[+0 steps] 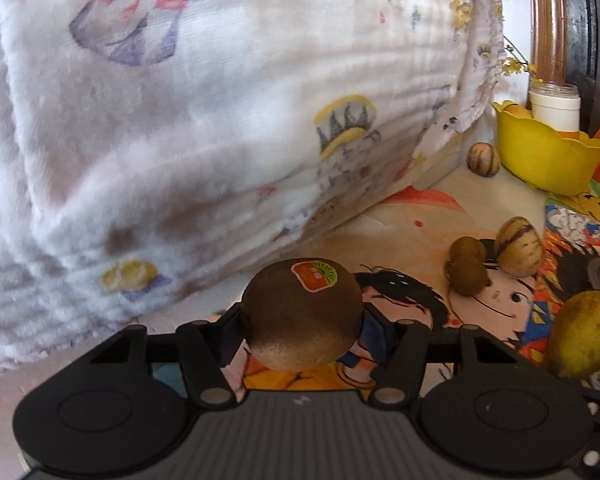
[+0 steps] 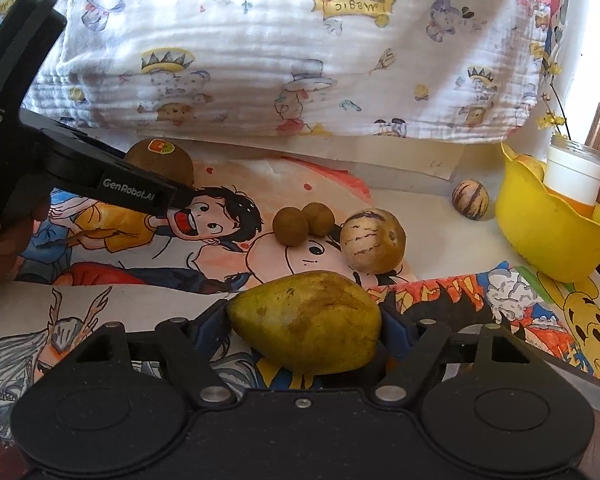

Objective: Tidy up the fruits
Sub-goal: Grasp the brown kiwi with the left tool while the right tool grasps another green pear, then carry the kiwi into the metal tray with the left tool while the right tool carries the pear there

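Note:
My left gripper (image 1: 300,322) is shut on a brown kiwi (image 1: 302,314) with a red and green sticker. It also shows in the right wrist view (image 2: 160,160), held by the black left gripper (image 2: 180,194). My right gripper (image 2: 304,330) is shut on a yellow-green pear (image 2: 306,322), which also shows at the right edge of the left wrist view (image 1: 584,334). On the cartoon mat lie two small brown round fruits (image 2: 302,222) and a striped pale melon-like fruit (image 2: 372,240). A smaller striped fruit (image 2: 470,200) lies near the yellow bowl (image 2: 540,224).
A large white patterned cloth bundle (image 2: 280,48) fills the back. The yellow bowl holds a white jar (image 2: 574,176) and some fruit. A wooden frame (image 1: 546,20) stands at the far right. The printed cartoon mat (image 2: 140,300) covers the surface.

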`<action>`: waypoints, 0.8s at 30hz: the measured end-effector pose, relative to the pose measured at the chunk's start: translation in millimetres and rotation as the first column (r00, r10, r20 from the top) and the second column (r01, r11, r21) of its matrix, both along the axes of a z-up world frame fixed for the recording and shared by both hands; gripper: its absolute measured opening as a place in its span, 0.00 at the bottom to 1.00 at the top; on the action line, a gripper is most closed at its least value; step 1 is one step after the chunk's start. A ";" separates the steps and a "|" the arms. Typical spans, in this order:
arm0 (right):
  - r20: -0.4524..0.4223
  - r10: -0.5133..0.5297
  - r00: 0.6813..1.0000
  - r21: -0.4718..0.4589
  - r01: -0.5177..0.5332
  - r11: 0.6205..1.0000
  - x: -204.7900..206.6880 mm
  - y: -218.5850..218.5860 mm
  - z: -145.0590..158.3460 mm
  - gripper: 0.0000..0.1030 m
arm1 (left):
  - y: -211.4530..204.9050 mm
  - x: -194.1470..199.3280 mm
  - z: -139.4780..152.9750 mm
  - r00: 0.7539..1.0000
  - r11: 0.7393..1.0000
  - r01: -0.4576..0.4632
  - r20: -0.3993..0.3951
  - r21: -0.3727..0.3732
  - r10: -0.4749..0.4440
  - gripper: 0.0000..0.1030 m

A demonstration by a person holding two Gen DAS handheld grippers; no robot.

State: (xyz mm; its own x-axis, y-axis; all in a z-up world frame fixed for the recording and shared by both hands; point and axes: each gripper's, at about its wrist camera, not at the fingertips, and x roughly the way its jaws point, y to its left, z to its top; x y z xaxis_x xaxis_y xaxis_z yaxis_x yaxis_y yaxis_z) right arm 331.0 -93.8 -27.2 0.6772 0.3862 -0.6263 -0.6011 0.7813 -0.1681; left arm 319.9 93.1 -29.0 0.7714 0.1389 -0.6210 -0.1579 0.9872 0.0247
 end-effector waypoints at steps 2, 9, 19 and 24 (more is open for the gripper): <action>0.007 0.000 1.000 -0.002 0.000 1.000 -1.1 0.1 0.2 0.76 | -3.1 -4.4 1.8 1.000 1.000 0.016 -0.008 -0.002 -0.016 0.63; 0.022 0.024 0.999 -0.010 -0.024 1.000 -11.3 -1.4 4.0 0.76 | -14.4 -21.3 6.3 0.996 0.996 0.084 -0.016 -0.034 -0.084 0.62; 0.051 0.034 0.998 0.026 -0.036 0.999 -35.5 -15.6 22.1 0.76 | -28.3 -45.7 21.6 0.989 0.985 0.149 0.021 -0.085 -0.148 0.62; 0.081 0.018 0.997 0.062 -0.023 0.998 -59.9 -33.8 37.9 0.76 | -39.9 -60.0 34.4 0.984 0.980 0.176 0.040 -0.098 -0.172 0.62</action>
State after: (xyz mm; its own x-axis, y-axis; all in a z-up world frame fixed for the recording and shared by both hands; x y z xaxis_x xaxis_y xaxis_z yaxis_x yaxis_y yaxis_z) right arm 271.1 -127.6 10.7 0.7158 0.4378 -0.5441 -0.6039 0.7793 -0.1674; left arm 259.9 53.2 5.4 0.7977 -0.0613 -0.5999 0.0173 0.9967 -0.0789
